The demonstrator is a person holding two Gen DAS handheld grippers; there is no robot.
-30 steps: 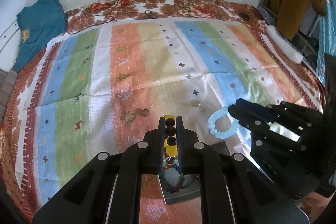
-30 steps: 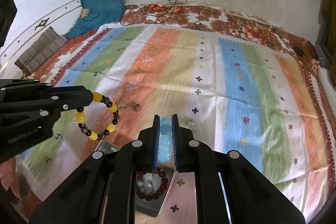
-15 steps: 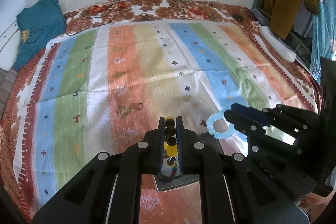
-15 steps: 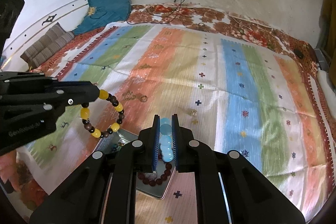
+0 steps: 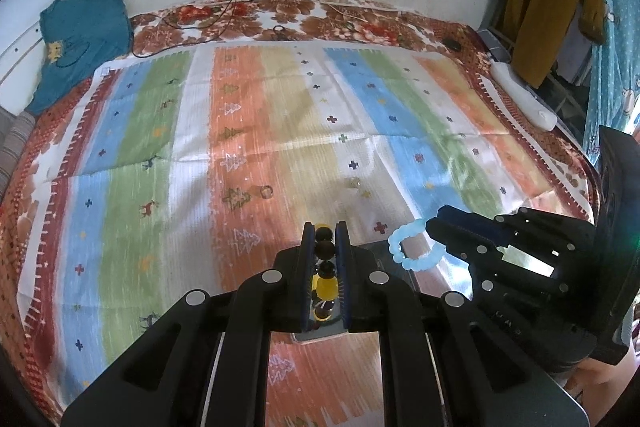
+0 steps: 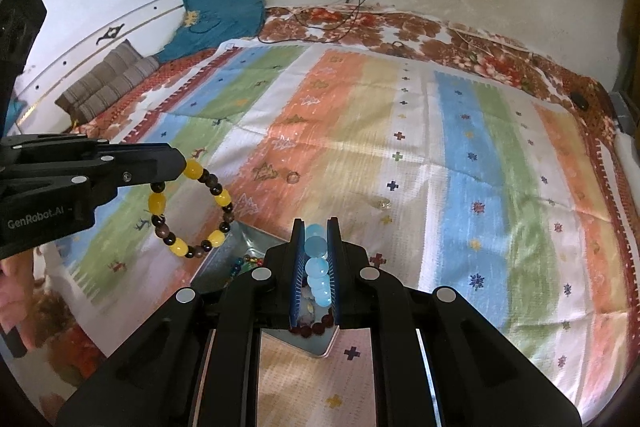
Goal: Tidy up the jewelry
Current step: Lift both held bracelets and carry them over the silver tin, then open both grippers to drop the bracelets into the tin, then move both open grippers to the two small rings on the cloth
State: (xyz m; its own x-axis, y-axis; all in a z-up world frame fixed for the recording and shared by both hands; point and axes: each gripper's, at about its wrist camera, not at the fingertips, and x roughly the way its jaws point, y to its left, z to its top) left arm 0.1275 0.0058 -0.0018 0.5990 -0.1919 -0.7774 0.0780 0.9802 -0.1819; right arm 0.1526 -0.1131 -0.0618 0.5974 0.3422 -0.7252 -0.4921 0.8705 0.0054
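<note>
On a bed spread with a striped cloth (image 5: 280,131), a yellow-and-dark bead bracelet (image 6: 191,207) is pinched in the closed left gripper (image 5: 325,269) and a pale blue bracelet (image 5: 414,246) in the closed right gripper (image 6: 316,267), both hung near the metal tray (image 6: 244,247), seemingly for dropping in.

Both grippers sit farther back over the striped bedspread (image 5: 280,131) than a second ago, toward its near edge. In the left wrist view the metal tray (image 5: 320,334) shows less between the fingers than before, now mostly hidden under the left gripper (image 5: 325,239). In the right wrist view more of the tray's far wall is in sight, and the yellow and brown bead bracelet (image 6: 190,209) hangs nearer the tray's far left corner.
</note>
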